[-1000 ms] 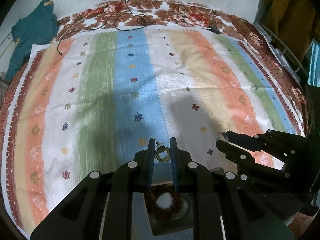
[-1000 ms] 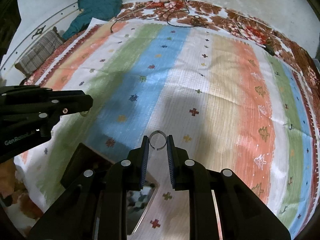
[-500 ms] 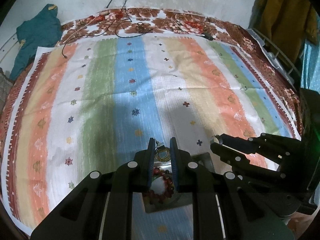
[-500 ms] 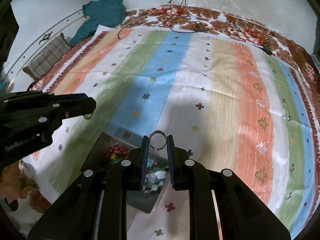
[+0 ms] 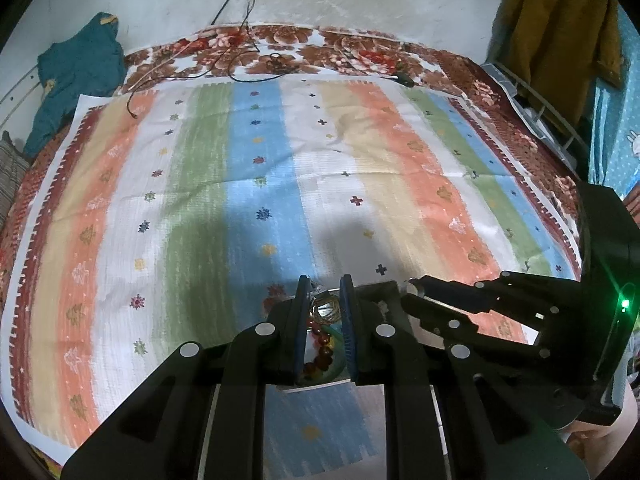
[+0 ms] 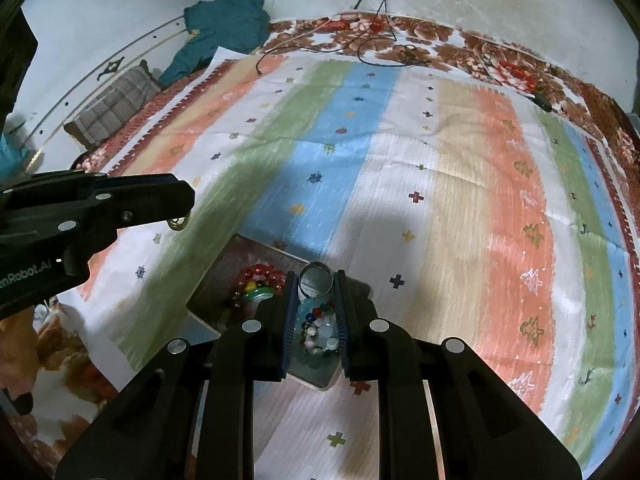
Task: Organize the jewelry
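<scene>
The jewelry box [image 6: 256, 300] now sits farther under my tools: right tool [image 6: 316, 280] clenches a silver ring [image 6: 317, 278], left tool [image 5: 324, 300] a gold chain [image 5: 325, 307].

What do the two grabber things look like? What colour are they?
Both are black plastic. The left gripper and right gripper have two long arms dotted with round silver bolts, ending in flat blue ridged fingers. White lettering marks the left one's side, and a green light glows on the right one's body.
</scene>
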{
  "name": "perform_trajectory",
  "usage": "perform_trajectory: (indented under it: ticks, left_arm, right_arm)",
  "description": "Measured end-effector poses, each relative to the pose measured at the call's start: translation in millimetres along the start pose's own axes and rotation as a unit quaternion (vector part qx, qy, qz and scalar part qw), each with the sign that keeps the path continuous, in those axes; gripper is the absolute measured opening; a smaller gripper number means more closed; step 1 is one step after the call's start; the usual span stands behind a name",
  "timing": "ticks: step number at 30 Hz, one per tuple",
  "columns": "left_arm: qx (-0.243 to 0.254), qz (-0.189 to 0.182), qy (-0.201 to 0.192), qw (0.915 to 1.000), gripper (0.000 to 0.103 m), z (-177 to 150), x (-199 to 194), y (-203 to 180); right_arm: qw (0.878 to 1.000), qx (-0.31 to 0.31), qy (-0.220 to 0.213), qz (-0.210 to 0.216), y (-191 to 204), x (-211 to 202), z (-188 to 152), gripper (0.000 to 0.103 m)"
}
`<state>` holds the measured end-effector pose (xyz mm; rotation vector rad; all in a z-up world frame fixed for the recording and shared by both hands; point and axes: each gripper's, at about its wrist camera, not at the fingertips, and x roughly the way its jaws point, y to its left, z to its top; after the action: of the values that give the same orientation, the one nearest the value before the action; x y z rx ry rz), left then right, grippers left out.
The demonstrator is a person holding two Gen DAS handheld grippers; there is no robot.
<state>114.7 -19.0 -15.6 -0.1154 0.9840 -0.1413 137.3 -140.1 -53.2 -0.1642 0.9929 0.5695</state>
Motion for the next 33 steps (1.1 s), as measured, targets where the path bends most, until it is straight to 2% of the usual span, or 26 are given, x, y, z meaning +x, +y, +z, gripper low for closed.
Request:
perform_trajectory:
  ticks: [5, 6, 8, 15, 19, 21, 23, 27, 33]
  left_arm:
    - [-0.003, 0.0, -0.001, 1.0, 0.015, -1, -1, -2]
    - [-0.006, 0.004, -0.003, 1.0, 0.016, -2, -2, -2]
    - [-0.01, 0.017, -0.007, 0.9998, 0.019, -3, -3, 1]
    - [-0.021, 0.027, -0.006, 0.9994, 0.023, -14, -8, 12]
    - [-0.024, 0.03, -0.009, 0.9992, 0.038, -22, -13, 14]
    - [-0.021, 0.029, -0.008, 0.9993, 0.041, -26, -14, 13]
    - [-0.02, 0.031, -0.012, 0.9993, 0.054, -29, -17, 12]
    - [-0.017, 0.038, -0.035, 0.9985, 0.065, -35, -27, 12]
    - [-0.021, 0.033, -0.043, 0.9983, 0.081, -42, -30, 14]
  right_arm:
    - [1.0, -0.006, -0.009, 0.0, 4, -3, -2, 0.02]
    - [1.0, -0.007, -0.01, -0.004, 4, -4, -3, 0.022]
    - [1.0, -0.009, -0.014, -0.016, 3, -5, -5, 0.037]
    - [0.999, -0.002, -0.021, -0.032, -2, -14, -11, 0.046]
    - [0.999, 0.005, -0.033, -0.035, -4, -24, -16, 0.056]
    - [0.999, 0.009, -0.037, -0.034, -6, -28, -19, 0.06]
    - [0.999, 0.012, -0.041, -0.031, -7, -32, -22, 0.065]
    - [0.998, 0.014, -0.047, -0.025, -7, -39, -28, 0.071]
    - [0.998, 0.012, -0.062, -0.024, -6, -51, -37, 0.084]
